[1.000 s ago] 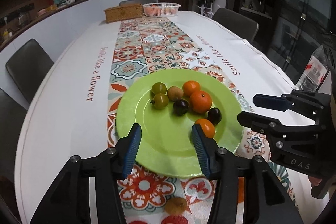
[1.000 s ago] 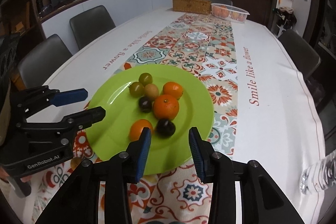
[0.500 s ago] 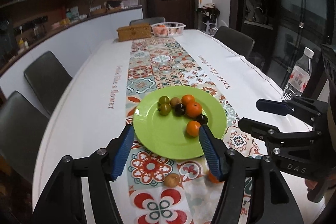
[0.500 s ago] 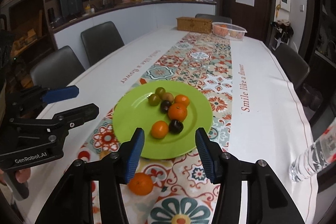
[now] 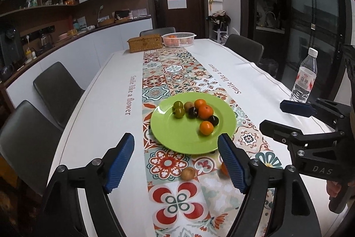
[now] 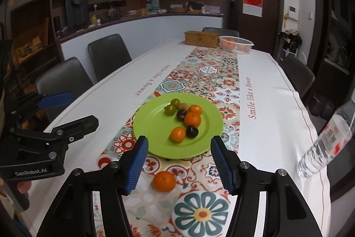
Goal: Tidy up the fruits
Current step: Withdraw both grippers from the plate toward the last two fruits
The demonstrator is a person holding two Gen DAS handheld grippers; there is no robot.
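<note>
A green plate (image 5: pixel 170 137) (image 6: pixel 155 126) on the patterned runner holds several small fruits: oranges (image 5: pixel 205 111), green ones (image 5: pixel 178 112) and dark ones (image 5: pixel 213 120). On the runner in front of the plate lie a small brown fruit (image 5: pixel 188 173) and an orange (image 6: pixel 164 181), the orange partly hidden behind my left finger in the left wrist view (image 5: pixel 223 168). My left gripper (image 5: pixel 176 162) is open and empty above the runner. My right gripper (image 6: pixel 178 162) is open and empty, above the loose orange.
A clear water bottle (image 5: pixel 304 79) (image 6: pixel 326 143) stands near the table's right edge. A wicker box (image 5: pixel 144 43) and a white basket with oranges (image 5: pixel 178 39) stand at the far end. Dark chairs (image 5: pixel 55 90) line both sides.
Both grippers have pulled back and up from the plate and opened wider. The loose orange and brown fruit in front of the plate have come into view.
</note>
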